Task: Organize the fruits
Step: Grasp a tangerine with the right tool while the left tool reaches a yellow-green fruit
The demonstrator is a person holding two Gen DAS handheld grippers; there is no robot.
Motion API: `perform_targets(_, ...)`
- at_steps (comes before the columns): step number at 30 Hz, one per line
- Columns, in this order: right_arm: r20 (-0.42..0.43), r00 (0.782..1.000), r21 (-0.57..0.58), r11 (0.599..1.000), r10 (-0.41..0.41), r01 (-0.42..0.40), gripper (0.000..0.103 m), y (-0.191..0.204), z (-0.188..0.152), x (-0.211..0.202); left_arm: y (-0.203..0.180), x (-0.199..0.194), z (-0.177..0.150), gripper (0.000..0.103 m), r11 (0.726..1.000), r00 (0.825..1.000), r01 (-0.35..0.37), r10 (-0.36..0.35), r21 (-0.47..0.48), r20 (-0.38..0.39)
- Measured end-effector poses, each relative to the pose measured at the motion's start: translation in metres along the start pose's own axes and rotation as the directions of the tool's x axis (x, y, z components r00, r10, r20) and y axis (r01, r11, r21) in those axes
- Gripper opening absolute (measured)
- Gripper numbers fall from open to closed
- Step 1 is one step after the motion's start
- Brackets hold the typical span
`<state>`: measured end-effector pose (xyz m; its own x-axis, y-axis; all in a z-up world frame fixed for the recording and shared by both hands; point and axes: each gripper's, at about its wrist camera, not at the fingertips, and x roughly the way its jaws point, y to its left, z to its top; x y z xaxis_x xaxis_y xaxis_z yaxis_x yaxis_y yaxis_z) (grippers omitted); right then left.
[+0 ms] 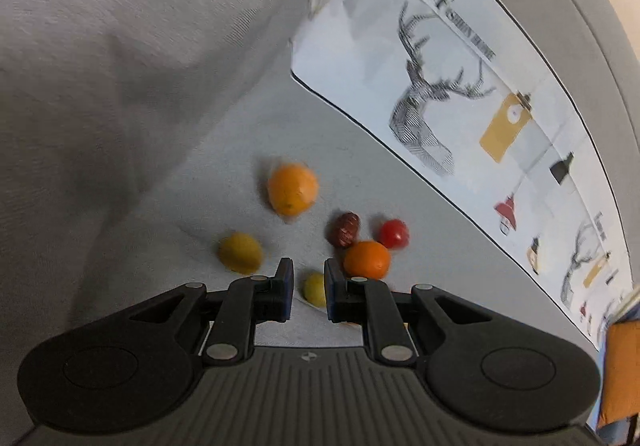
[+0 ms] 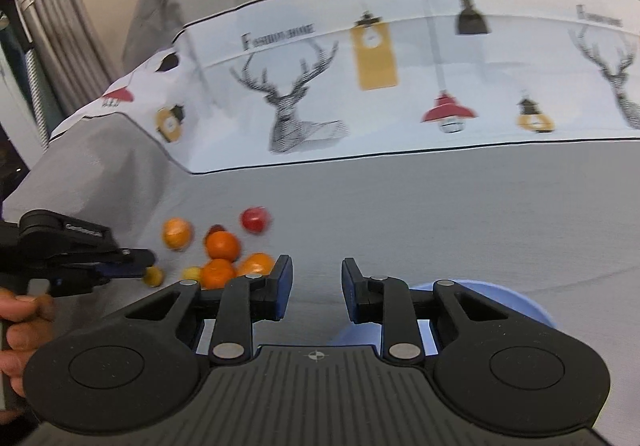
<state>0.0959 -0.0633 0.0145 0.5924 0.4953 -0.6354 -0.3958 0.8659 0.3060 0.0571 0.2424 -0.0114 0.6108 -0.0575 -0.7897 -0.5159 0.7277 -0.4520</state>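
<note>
Several small fruits lie on a grey cloth. In the left wrist view my left gripper (image 1: pixel 308 278) is open and empty, with a small yellow fruit (image 1: pixel 315 289) just beyond the gap between its jaws. An orange (image 1: pixel 367 259) sits by its right finger, with a dark red date (image 1: pixel 344 228) and a red tomato (image 1: pixel 394 233) behind. A larger orange (image 1: pixel 292 188) and a yellow lemon (image 1: pixel 240 252) lie further left. My right gripper (image 2: pixel 316 278) is open and empty over bare cloth, right of the fruit pile (image 2: pixel 218 246). The left gripper (image 2: pixel 120 262) shows there too.
A blue bowl (image 2: pixel 520 304) sits under my right gripper's right finger. A white printed cloth with deer and lamps (image 2: pixel 360 85) covers the surface behind the fruits. Grey fabric rises at the left in the left wrist view (image 1: pixel 120 65). Curtains (image 2: pixel 52 25) hang far left.
</note>
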Motion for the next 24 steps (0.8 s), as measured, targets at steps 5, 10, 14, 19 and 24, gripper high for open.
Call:
perform_targets(5, -0.062, 0.997, 0.033, 0.998, 0.051, -0.049, 0.031, 0.014, 0.005, 0.035, -0.011, 0.015, -0.005, 0.017, 0.999, 0.999, 0.000, 0.001, 0.043, -0.032)
perform_targets(10, -0.111, 0.992, 0.074, 0.996, 0.062, -0.054, 0.051, 0.022, 0.010, 0.069, -0.012, 0.028, -0.006, 0.022, 1.000, 0.999, -0.015, 0.016, 0.017, -0.039)
perform_targets(14, -0.148, 0.987, 0.077, 0.996, 0.055, -0.044, 0.058, 0.028, 0.011, 0.092, -0.010, 0.035, -0.005, 0.024, 0.999, 0.999, -0.031, 0.031, -0.013, -0.042)
perform_targets(19, -0.207, 0.978, 0.076, 0.997, 0.021, -0.005, 0.059, 0.027, 0.008, 0.115, -0.015, 0.040, -0.005, 0.027, 0.999, 0.998, -0.038, 0.038, -0.006, -0.042)
perform_targets(24, -0.234, 0.972, 0.065, 0.998, 0.024, -0.009, 0.059, 0.031, 0.005, 0.126, -0.017, 0.043, -0.006, 0.027, 0.999, 0.998, -0.040, 0.040, 0.007, -0.051)
